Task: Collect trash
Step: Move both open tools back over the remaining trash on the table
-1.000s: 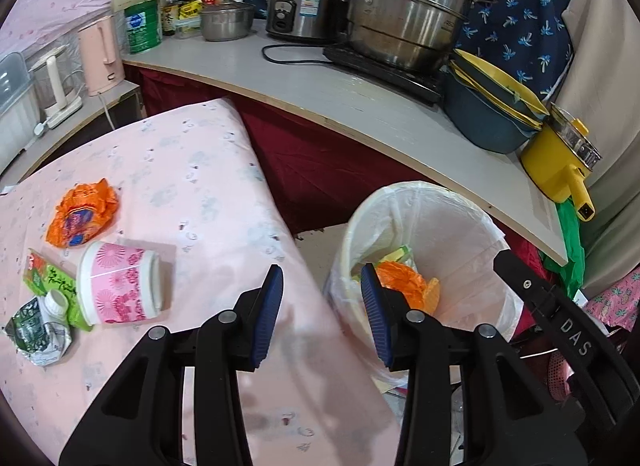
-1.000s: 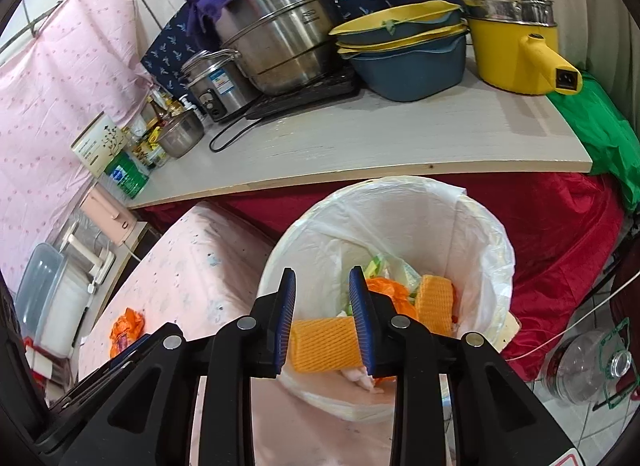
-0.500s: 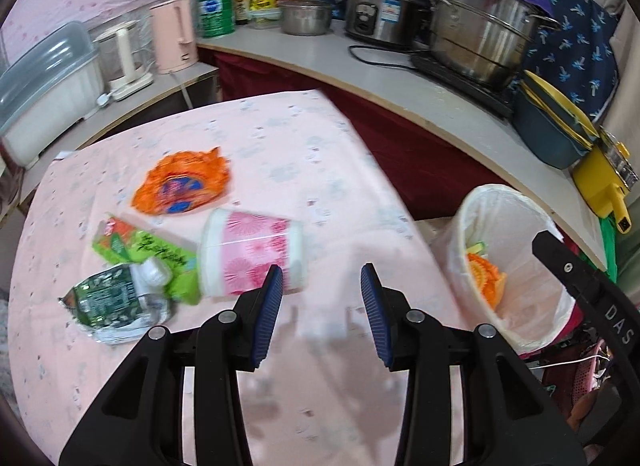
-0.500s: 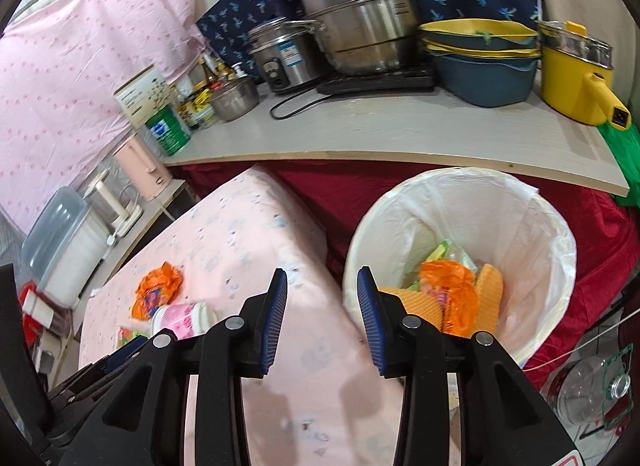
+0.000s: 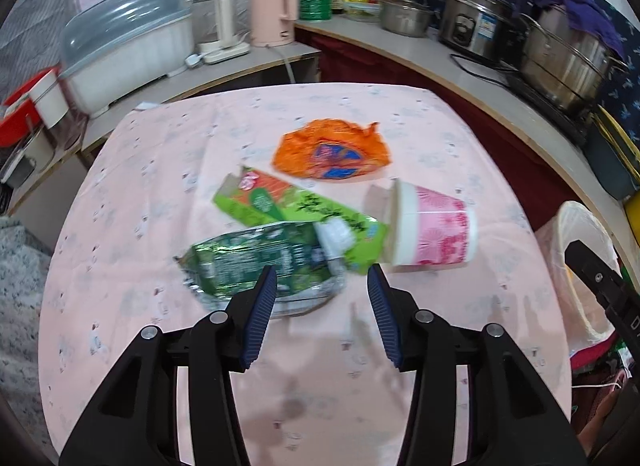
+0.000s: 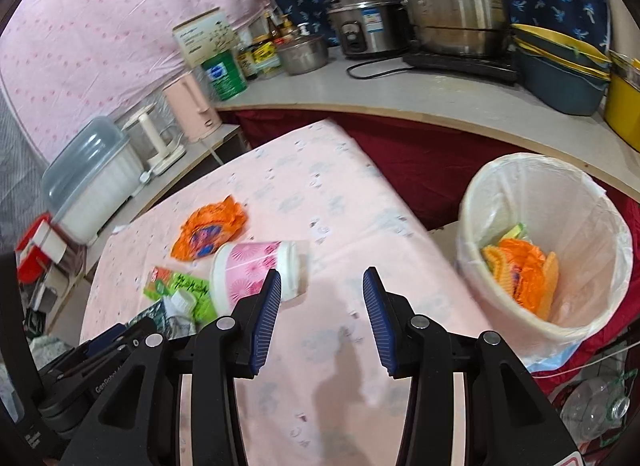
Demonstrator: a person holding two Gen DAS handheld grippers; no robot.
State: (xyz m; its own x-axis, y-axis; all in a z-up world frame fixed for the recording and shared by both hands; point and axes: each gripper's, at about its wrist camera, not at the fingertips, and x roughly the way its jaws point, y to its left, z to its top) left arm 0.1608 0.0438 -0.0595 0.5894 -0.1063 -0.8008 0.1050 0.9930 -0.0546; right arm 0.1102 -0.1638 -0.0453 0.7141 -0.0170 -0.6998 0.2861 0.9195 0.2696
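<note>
Bin point(image 6: 472, 201) at 3 o'clock holds orange scraps; four pieces left on table point(image 5: 120, 193) (cup point(image 5: 430, 227), three wrappers). Left gripper point(image 5: 322, 280), right gripper point(image 6: 318, 282): jaws apart, empty.

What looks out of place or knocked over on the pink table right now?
The pink floral paper cup lies on its side on the pink tablecloth, beside a crumpled orange wrapper, a green carton and a dark green foil packet. Both tongs are open and empty.

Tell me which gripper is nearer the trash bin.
Right. The right gripper hovers over the table just beside the trash bin; the left gripper sits farther off, over the green wrapper.
</note>
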